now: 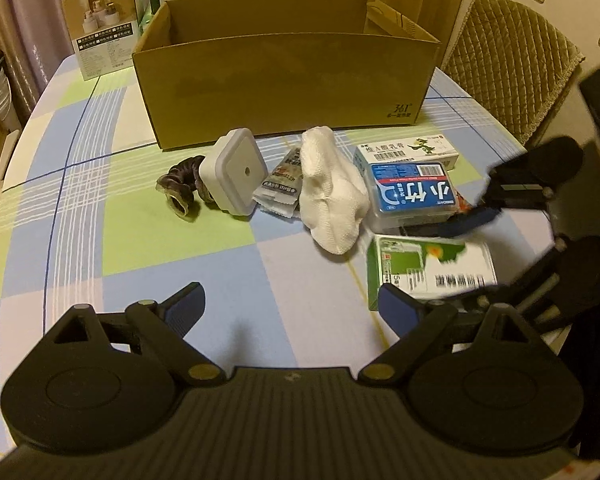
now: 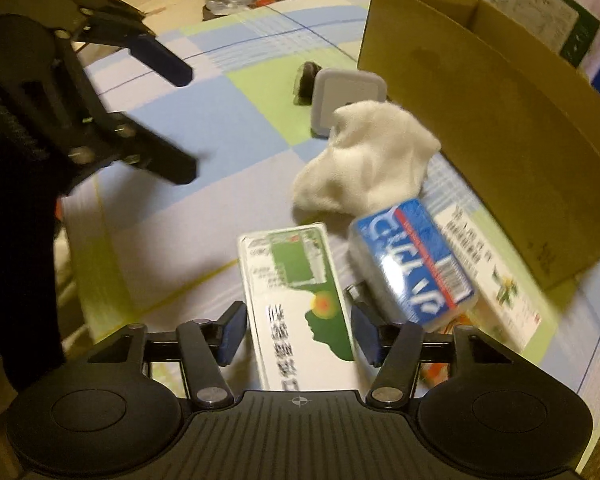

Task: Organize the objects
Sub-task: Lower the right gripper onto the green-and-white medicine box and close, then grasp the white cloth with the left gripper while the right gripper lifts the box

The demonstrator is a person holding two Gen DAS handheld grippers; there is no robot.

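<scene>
From left to right on the table (image 1: 80, 208): scrunchie (image 1: 180, 190), white square case (image 1: 234, 174), sock (image 1: 332, 192), blue packet (image 1: 414, 196), green-white box (image 1: 428, 268). The carton (image 1: 284, 88) looks empty; I judge sorting barely begun. My left gripper (image 1: 292, 300) is spread, empty. Only the right wrist view shows my right gripper (image 2: 300, 334) straddling the green-white box, apparently not yet clamped.

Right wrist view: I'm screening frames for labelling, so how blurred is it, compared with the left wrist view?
Right wrist view: motion blur smears print on the green-and-white box and blue-labelled box. Left wrist view: cardboard box is sharp; only the right gripper is smeared. Fisheye bends both.
</scene>
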